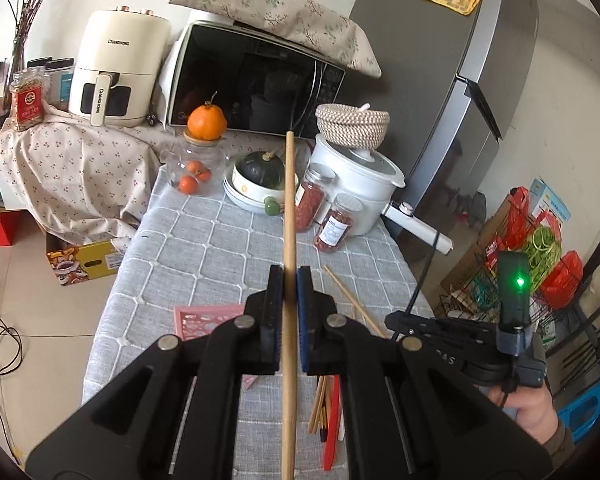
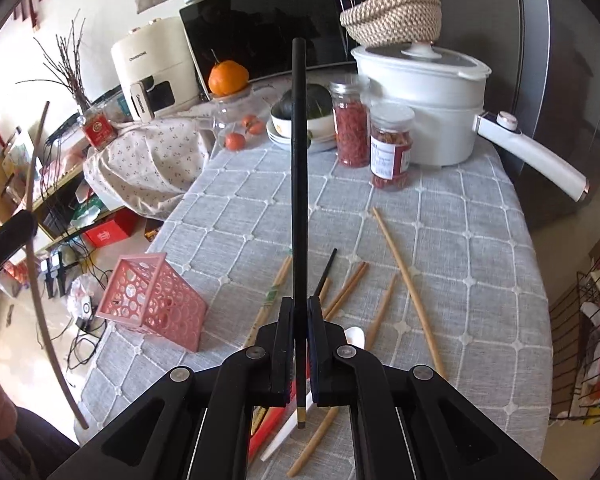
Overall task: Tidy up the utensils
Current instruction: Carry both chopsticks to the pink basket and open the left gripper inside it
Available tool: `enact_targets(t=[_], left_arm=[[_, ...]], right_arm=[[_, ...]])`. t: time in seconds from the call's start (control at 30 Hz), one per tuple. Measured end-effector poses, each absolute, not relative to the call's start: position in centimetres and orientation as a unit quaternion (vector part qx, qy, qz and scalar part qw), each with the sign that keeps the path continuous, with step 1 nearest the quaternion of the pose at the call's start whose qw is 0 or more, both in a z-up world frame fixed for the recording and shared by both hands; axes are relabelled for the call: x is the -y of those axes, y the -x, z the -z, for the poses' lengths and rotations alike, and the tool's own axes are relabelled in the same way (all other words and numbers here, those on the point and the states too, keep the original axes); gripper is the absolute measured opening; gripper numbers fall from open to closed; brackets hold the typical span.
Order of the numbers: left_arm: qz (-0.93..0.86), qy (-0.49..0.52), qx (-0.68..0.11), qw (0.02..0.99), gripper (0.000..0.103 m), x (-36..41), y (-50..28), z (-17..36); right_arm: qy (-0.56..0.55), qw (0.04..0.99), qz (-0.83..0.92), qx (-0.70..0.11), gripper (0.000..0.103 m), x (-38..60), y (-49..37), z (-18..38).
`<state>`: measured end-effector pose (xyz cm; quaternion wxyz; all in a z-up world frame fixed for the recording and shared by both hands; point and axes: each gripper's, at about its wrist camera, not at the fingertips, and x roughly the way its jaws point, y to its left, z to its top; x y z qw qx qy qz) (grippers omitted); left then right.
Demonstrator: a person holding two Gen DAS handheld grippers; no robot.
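Note:
My left gripper is shut on a long wooden chopstick that points up and away above the table. My right gripper is shut on a black chopstick, held upright above the grey checked tablecloth. A pink perforated utensil basket lies tipped on its side at the table's left; it also shows in the left wrist view. Several wooden chopsticks, another black chopstick and a white spoon lie loose on the cloth under the right gripper.
At the table's far end stand a white pot with a woven basket on it, two spice jars, a bowl with a squash and a glass jar. A microwave and fridge stand behind.

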<state>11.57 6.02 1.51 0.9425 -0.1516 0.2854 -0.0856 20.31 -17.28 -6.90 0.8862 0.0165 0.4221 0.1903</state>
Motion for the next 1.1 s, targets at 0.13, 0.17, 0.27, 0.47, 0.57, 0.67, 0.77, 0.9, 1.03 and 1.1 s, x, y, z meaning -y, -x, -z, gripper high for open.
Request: enact_targets(t=[0.13,0.17,0.27,0.47,0.57,0.67,0.77,0.9,1.03,1.1], left_arm=[[0.079,0.165,-0.253,0.95,0.007,-7.1,-11.4,-2.0],[0.077,0.17,-0.242,0.952,0.007,-7.5,-11.4,-2.2],[0.066,0.18,-0.204,0.96,0.008,-8.5,-11.3,-3.0],[0.023,0.123,-0.141,0.982,0.008,-8.9,-13.0,-2.5],[0.015,0.115,-0.12,0.986,0.008,-9.0,-13.5,-1.5],[0.006,0.099,-0.098,0.99,0.008,-8.9,-13.6,-1.0],[-0.001,0.103,-0.103,0.989,0.008,-9.0,-14.1,-0.1],[-0.012,0.08,-0.152,0.985,0.008,-8.6,-15.3,1.7],[-0.012,0.095,-0.183,0.978,0.008,-9.4,-15.8,3.2],[-0.011,0.1,-0.209,0.973,0.008,-9.6,-16.3,3.8]], right_arm=[[-0.019,0.896,-0.194,-0.399,0.005,17.5,-19.4,5.3],[-0.021,0.899,-0.196,-0.391,0.005,17.6,-19.1,4.8],[-0.024,0.906,-0.203,-0.372,0.005,17.6,-18.4,3.8],[-0.037,0.916,-0.219,-0.335,0.006,17.0,-17.7,2.9],[-0.055,0.921,-0.231,-0.309,0.006,16.7,-17.0,1.8],[-0.062,0.93,-0.244,-0.269,0.006,15.7,-16.2,0.3],[-0.063,0.934,-0.25,-0.247,0.006,14.7,-15.8,-0.2],[-0.074,0.931,-0.26,-0.245,0.006,13.5,-16.2,0.0],[-0.08,0.932,-0.269,-0.231,0.006,12.5,-16.6,-0.2],[-0.081,0.929,-0.279,-0.228,0.006,11.5,-17.0,-0.3]])
